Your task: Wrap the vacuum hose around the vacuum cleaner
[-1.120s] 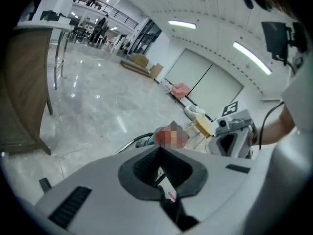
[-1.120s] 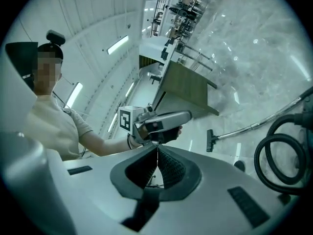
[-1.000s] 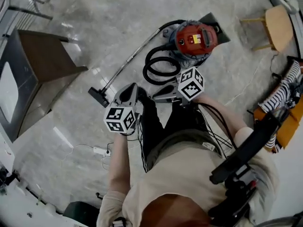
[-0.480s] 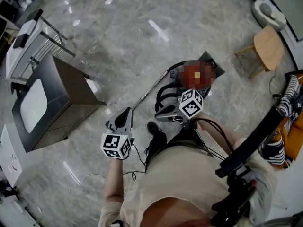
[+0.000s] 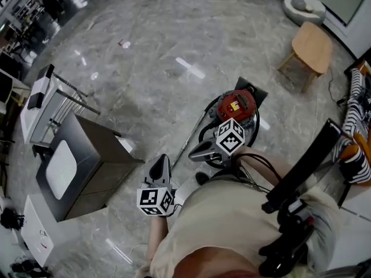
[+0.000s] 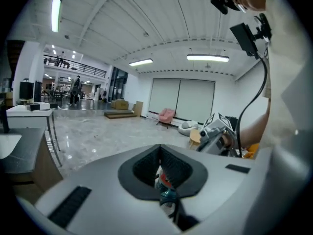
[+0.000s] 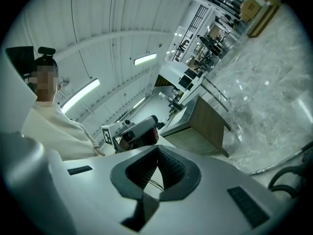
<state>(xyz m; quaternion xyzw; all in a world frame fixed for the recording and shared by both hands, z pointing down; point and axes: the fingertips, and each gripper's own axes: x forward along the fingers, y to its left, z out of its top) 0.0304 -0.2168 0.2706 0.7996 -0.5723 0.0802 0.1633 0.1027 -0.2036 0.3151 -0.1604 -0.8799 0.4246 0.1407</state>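
Floor [image 5: 151,57]: grey marble, glossy.
Cabinet [image 5: 87,161]: dark, at 8 o'clock in the head view.
Stool [image 5: 310,42]: wooden, far out at 2 o'clock.
Vacuum cleaner [image 5: 235,105]: red-topped, on the floor just past centre at 2 o'clock.
Vacuum hose [image 5: 202,139]: black loops on the floor at the cleaner's 7 o'clock.
Wand [image 5: 189,138]: thin metal tube slanting towards 7 o'clock.
Right gripper [image 5: 192,153]: raised above the hose, jaws pressed together, empty.
Left gripper [image 5: 163,158]: at 7 o'clock of centre, jaws together, empty.
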